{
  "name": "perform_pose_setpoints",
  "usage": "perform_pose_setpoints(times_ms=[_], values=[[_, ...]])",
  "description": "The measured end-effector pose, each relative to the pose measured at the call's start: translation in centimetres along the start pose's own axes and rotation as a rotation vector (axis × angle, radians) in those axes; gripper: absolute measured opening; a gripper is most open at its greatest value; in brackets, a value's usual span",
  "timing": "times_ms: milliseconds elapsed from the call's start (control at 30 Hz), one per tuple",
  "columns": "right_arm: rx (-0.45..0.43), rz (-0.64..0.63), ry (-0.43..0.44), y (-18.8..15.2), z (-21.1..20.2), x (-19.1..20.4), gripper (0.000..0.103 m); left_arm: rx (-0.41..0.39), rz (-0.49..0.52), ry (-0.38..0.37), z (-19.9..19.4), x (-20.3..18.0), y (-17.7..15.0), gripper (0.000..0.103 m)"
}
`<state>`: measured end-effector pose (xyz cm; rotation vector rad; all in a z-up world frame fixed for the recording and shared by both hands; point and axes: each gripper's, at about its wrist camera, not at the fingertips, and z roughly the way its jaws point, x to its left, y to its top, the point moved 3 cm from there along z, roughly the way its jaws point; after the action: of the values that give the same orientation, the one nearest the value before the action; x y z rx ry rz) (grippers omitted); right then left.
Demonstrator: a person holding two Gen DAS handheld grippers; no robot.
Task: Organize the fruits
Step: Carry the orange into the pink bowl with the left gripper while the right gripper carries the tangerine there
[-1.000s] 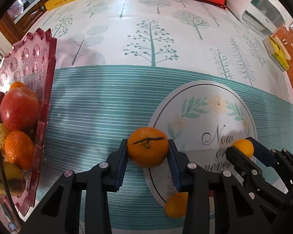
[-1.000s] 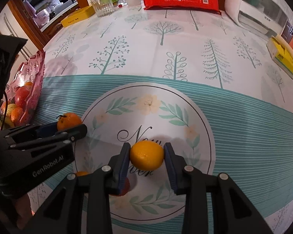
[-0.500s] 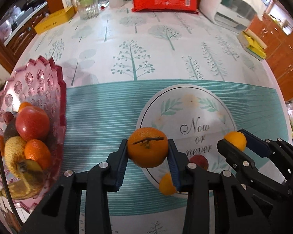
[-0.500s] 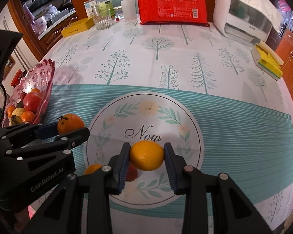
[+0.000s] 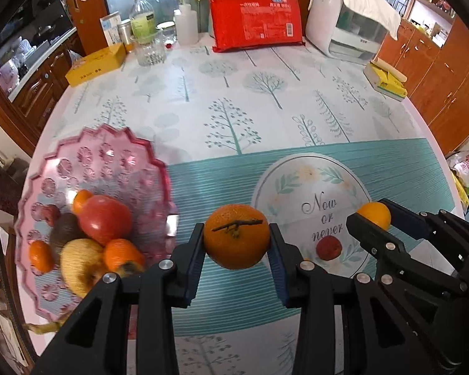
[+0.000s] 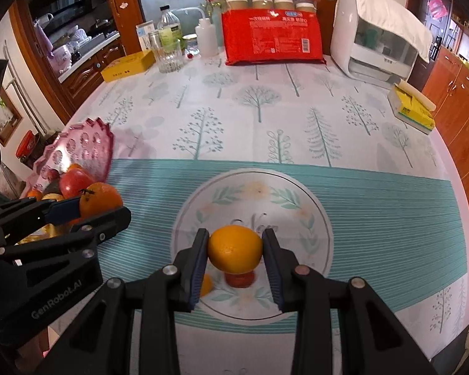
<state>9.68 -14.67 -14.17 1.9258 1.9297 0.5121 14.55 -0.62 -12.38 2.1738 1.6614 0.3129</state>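
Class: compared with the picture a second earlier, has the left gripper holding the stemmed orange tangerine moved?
Yes. The left gripper has risen: the round "Now or never" tablecloth print looks smaller and further below.

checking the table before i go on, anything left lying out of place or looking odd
Two fruits still lie loose on the tablecloth, outside the pink fruit bowl: a small red fruit and a small orange one. Nothing looks spilled or damaged.

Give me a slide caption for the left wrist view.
Left claw holds a stemmed mandarin above the tablecloth, beside the pink fruit bowl.
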Motion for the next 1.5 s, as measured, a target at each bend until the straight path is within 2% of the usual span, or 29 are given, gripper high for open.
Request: perform_pose_setpoints(times_ms=[333, 633, 1033, 1333, 1500], values=[[-0.07, -0.011, 0.01, 1.9, -2.0, 4.5, 0.035, -0.056, -0.003, 0.027, -3.8, 5.2, 0.4, 0.037], [-0.128, -0.059, 0.023, 4.3, -2.8, 9.9, 0.035, -0.063, -0.059, 0.083, -5.9, 12.5, 0.7, 0.037], [-0.136, -0.106, 0.076, 7.3, -1.3, 16.7, 0.035, -0.045, -0.094, 0.152, -5.2, 20.4, 1.2, 0.037], [-0.098, -0.137, 0.082, 8.5, 1.0, 20.5, 0.035, -0.035, -0.11, 0.166, -3.5, 24.4, 2.3, 0.037], [-0.05, -0.144, 0.082, 8.9, 3.2, 21.7, 0.035, 0.002, -0.105, 0.163, -1.4, 25.7, 2.6, 0.038]])
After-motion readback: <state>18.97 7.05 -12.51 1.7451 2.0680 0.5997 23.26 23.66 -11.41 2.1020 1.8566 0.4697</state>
